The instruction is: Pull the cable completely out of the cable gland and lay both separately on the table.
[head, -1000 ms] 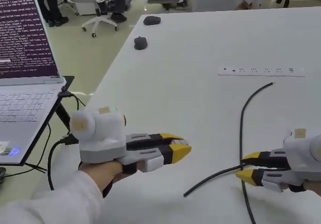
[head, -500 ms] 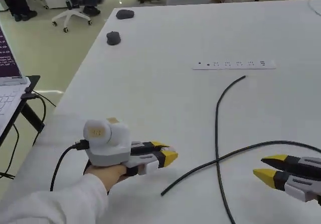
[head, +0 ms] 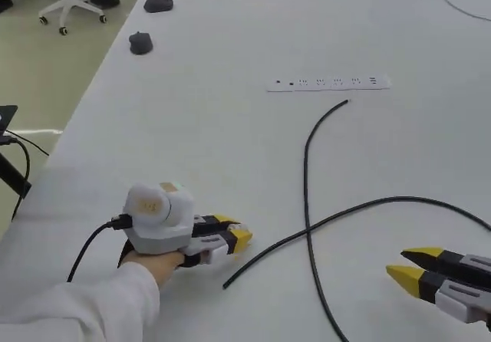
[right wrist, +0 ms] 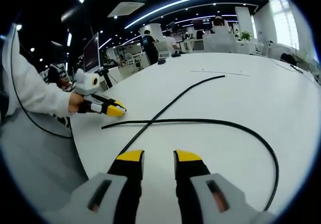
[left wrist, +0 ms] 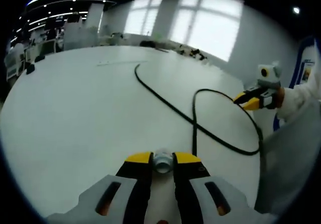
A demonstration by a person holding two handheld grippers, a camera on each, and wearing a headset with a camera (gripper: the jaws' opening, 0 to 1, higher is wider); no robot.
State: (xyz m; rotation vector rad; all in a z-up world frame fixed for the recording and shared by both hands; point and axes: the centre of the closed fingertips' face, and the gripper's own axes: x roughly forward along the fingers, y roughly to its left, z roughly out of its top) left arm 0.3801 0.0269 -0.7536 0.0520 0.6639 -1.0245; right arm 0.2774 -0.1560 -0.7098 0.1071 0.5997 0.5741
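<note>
Both parts apart: cable (head: 307, 173) loose across the table (head: 207, 120) toward its near edge; fingers of left gripper (head: 244, 236) pinch the gland (left wrist: 162, 162) near the left edge, likely to set it down; right gripper (head: 395, 261) fingers spread, empty.

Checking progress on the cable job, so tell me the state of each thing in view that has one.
left gripper: shut on the cable gland.
cable gland: clamped in the left jaws, off the cable.
right gripper: open, empty.
cable: loose on the table, crossing itself, held by neither gripper.
power strip: flat on the table.
</note>
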